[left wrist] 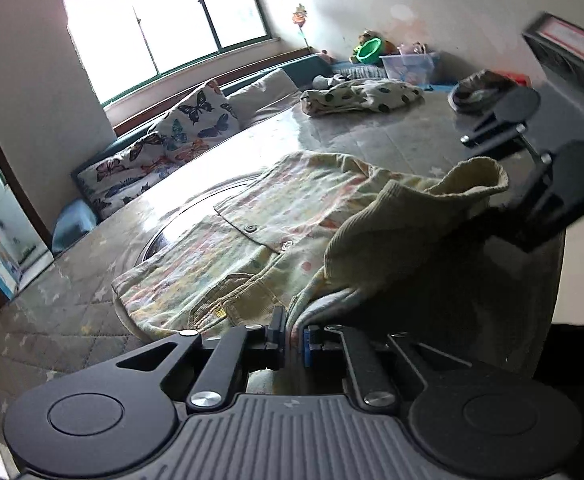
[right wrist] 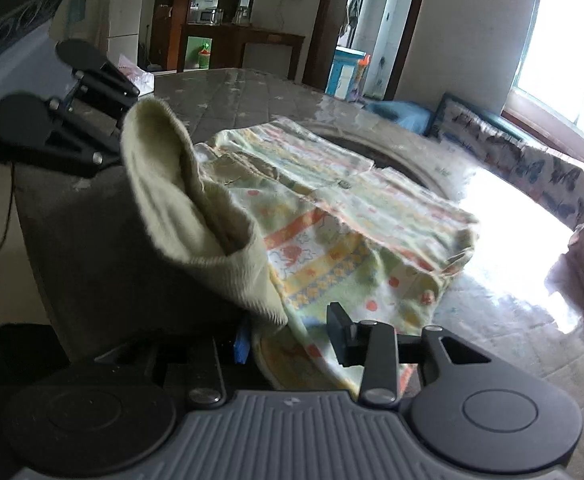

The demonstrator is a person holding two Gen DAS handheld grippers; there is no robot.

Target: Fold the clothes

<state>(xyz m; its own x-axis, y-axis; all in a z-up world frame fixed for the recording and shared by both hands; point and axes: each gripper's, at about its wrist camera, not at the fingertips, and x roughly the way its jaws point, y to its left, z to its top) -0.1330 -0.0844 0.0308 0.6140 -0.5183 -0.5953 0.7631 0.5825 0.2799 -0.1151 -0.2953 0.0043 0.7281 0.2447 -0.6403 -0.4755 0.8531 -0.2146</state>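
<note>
Left tool point(left wrist: 293, 338) is pinched on the hem of the patterned garment point(left wrist: 228, 236); right tool point(right wrist: 288, 340) is clamped on the same edge beside the ribbed cuff point(right wrist: 196, 232). The garment's near edge is lifted, the rest spread on the glossy worktop point(left wrist: 371, 136).

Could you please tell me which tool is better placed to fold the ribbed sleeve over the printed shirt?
Left, probably: the left tool is pinched shut on the ribbed sleeve, while the right tool has wider jaws, grip unclear.
</note>
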